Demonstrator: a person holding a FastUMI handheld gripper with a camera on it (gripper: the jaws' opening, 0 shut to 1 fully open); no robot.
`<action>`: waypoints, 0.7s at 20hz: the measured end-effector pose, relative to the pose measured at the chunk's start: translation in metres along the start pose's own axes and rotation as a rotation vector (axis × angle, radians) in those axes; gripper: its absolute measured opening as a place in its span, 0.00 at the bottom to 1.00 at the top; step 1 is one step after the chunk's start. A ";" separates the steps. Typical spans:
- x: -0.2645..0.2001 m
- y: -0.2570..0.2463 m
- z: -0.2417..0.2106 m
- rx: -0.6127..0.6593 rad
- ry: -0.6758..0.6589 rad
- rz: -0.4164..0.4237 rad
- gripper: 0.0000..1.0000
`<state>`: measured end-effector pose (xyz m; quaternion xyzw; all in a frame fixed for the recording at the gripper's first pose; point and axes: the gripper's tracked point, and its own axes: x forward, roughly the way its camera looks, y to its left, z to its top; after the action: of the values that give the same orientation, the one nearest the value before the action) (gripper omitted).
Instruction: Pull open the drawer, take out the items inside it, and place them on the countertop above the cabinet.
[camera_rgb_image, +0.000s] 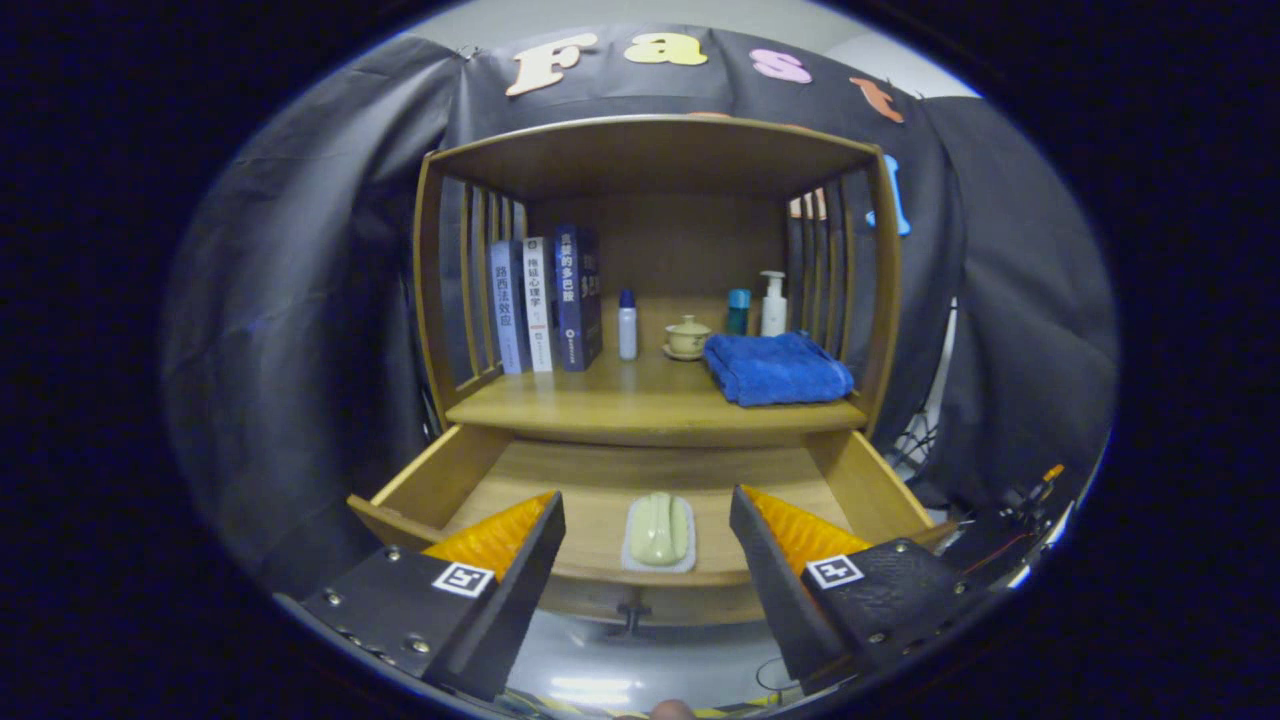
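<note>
The gripper (647, 520) has its fingers spread wide and holds nothing. The wooden drawer (600, 480) is pulled out. A pale bar of soap on a little dish (659, 535) lies inside it, between the fingers. The countertop (640, 400) is beyond them, with a folded blue towel (777, 368) on it.

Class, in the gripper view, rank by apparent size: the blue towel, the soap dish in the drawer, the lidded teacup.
1. Blue towel
2. Soap dish, though nearer the camera, between the open tongs
3. Lidded teacup
</note>
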<state>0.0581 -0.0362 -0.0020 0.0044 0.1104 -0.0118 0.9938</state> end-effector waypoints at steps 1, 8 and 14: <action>0.011 -0.004 0.001 -0.013 0.029 -0.008 0.98; 0.080 -0.017 -0.032 -0.011 0.291 -0.034 0.98; 0.111 -0.006 -0.083 0.046 0.535 0.007 0.98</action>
<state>0.1482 -0.0433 -0.1070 0.0302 0.3686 -0.0094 0.9290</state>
